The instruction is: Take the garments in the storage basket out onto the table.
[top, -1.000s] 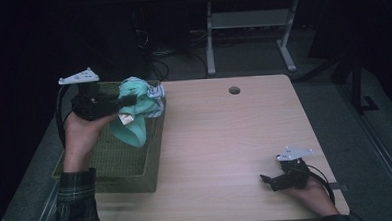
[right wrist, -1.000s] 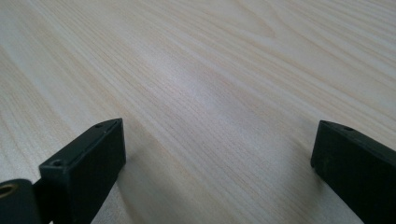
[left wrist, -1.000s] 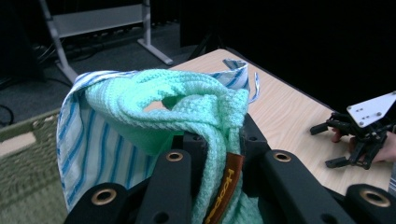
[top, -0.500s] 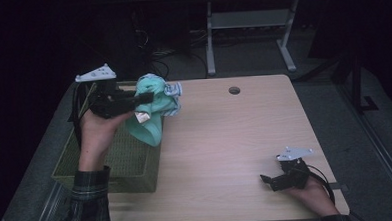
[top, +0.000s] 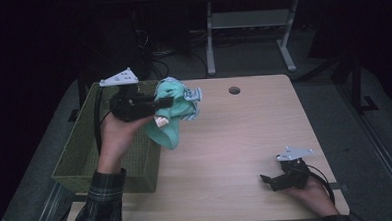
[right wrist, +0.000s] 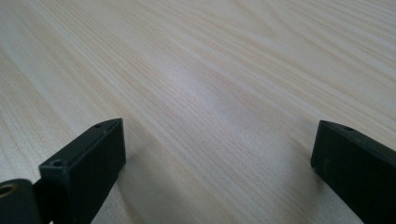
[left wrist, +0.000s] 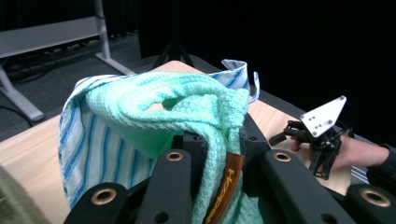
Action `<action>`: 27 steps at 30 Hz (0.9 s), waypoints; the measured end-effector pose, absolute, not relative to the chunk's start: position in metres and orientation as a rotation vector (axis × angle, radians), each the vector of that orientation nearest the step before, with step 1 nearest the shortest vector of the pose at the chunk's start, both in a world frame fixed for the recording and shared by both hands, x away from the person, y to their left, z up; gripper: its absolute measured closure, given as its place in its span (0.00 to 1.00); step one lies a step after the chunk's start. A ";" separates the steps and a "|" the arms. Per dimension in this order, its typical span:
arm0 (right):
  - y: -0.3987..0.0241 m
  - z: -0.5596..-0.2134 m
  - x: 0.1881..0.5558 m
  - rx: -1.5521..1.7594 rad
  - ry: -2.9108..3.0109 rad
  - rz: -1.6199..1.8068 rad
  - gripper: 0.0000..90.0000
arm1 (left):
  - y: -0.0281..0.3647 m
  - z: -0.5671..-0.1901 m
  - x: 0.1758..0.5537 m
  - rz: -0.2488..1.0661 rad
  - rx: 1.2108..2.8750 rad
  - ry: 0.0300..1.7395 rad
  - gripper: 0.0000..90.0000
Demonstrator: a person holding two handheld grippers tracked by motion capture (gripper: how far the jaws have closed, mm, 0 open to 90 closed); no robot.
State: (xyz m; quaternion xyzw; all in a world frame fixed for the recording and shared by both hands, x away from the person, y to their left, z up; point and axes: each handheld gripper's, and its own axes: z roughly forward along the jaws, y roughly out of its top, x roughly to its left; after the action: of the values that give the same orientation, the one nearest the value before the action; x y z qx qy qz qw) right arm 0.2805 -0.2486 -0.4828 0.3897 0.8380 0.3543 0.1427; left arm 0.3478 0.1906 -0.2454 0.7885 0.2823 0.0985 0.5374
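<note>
The left gripper (top: 166, 103) has its jaws clamped on a bundle of cloth (top: 176, 109): a mint knitted piece wrapped with a blue-striped one. The bundle bulges out ahead of the jaws and hangs below them, in the air above the bench (top: 235, 139) edge, just beside the basket (top: 80, 150). In the left gripper view a brown label (left wrist: 224, 186) sits between the jaws. The right gripper (top: 267, 180) rests on the bench, well apart, its jaws wide with only bare wood between them.
</note>
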 end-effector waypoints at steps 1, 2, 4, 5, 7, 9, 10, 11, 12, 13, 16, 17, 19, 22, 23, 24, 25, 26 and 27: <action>-0.249 -0.483 0.281 1.124 2.418 1.022 0.03 | 0.188 -0.247 0.348 0.229 1.877 0.668 0.86; -0.248 -0.483 0.280 1.128 2.418 1.022 0.03 | 0.183 -0.251 0.348 0.216 1.881 0.662 0.86; -0.248 -0.483 0.280 1.127 2.418 1.022 0.03 | 0.180 -0.253 0.348 0.207 1.882 0.657 0.86; -0.249 -0.483 0.281 1.121 2.418 1.023 0.03 | 0.178 -0.255 0.348 0.204 1.882 0.654 0.86; -0.249 -0.483 0.281 1.121 2.418 1.023 0.03 | 0.174 -0.258 0.348 0.194 1.883 0.647 0.86; -0.249 -0.483 0.281 1.120 2.418 1.023 0.03 | 0.170 -0.263 0.348 0.181 1.877 0.640 0.86; -0.249 -0.483 0.281 1.121 2.418 1.022 0.03 | 0.168 -0.265 0.347 0.173 1.873 0.637 0.86; -0.249 -0.483 0.281 1.123 2.418 1.021 0.03 | 0.166 -0.268 0.347 0.166 1.872 0.632 0.86; -0.249 -0.483 0.281 1.120 2.419 1.022 0.03 | 0.161 -0.272 0.348 0.151 1.884 0.626 0.86; -0.249 -0.483 0.281 1.120 2.419 1.022 0.03 | 0.161 -0.272 0.348 0.151 1.884 0.626 0.86; -0.249 -0.483 0.280 1.124 2.419 1.021 0.03 | 0.155 -0.281 0.350 0.136 1.896 0.624 0.86; -0.249 -0.483 0.280 1.125 2.419 1.021 0.03 | 0.155 -0.281 0.350 0.136 1.896 0.624 0.86; -0.249 -0.483 0.280 1.125 2.419 1.021 0.03 | 0.152 -0.285 0.351 0.131 1.900 0.626 0.86; -0.249 -0.483 0.280 1.124 2.419 1.021 0.03 | 0.150 -0.291 0.351 0.119 1.905 0.632 0.86; -0.248 -0.483 0.280 1.128 2.419 1.020 0.03 | 0.150 -0.292 0.351 0.117 1.905 0.635 0.86; -0.248 -0.483 0.280 1.125 2.419 1.021 0.03 | 0.148 -0.295 0.351 0.113 1.902 0.640 0.86; -0.248 -0.483 0.280 1.125 2.419 1.021 0.03 | 0.148 -0.295 0.351 0.113 1.902 0.640 0.86; -0.248 -0.483 0.280 1.125 2.419 1.021 0.03 | 0.147 -0.297 0.351 0.107 1.903 0.640 0.86; -0.249 -0.483 0.280 1.124 2.419 1.021 0.03 | 0.146 -0.298 0.352 0.106 1.905 0.638 0.86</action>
State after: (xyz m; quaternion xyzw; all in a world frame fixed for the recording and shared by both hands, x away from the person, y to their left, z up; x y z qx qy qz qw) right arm 0.2804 -0.2485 -0.4826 0.3896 0.8383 0.3539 0.1421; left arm 0.3516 0.1455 -0.2979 0.7999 0.2678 0.0445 0.5353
